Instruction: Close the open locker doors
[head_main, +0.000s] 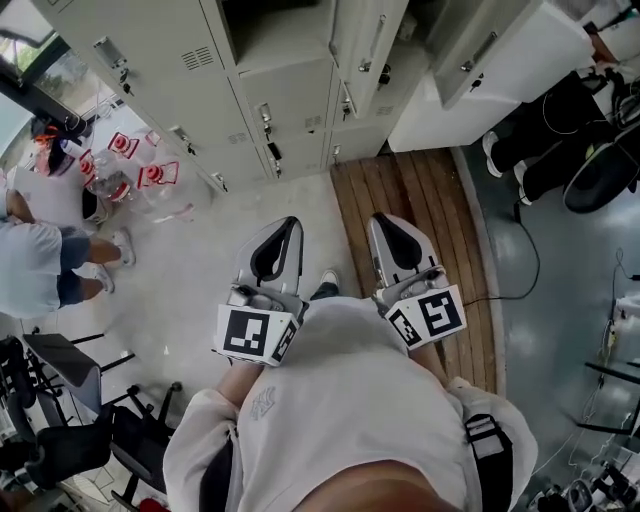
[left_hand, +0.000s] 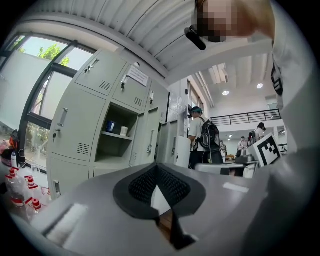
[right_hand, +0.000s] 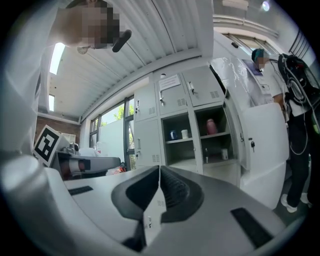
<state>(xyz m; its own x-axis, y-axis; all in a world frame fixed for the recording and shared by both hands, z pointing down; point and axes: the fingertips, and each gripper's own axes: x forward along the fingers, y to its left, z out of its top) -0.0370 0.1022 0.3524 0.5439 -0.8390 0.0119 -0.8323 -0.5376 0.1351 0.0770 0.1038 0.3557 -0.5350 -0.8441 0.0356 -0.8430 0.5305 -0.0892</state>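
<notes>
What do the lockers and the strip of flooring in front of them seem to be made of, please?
Lockers: likely painted sheet metal, pale grey, with pressed vent slots. Floor strip: looks like brown wooden planks, with parallel seams.

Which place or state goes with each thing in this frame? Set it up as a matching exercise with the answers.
Things:
1. blue mug
2. pink bottle
3. right tool
4. red-labelled bottles

Places or states:
A. on the floor, beside the lockers
B. on the shelf of the right-hand open compartment
C. jaws together, holding nothing
D. on the shelf of the left-hand open compartment, next to a white cup

Pairs: 1-D, 2-B, 3-C, 4-A
</notes>
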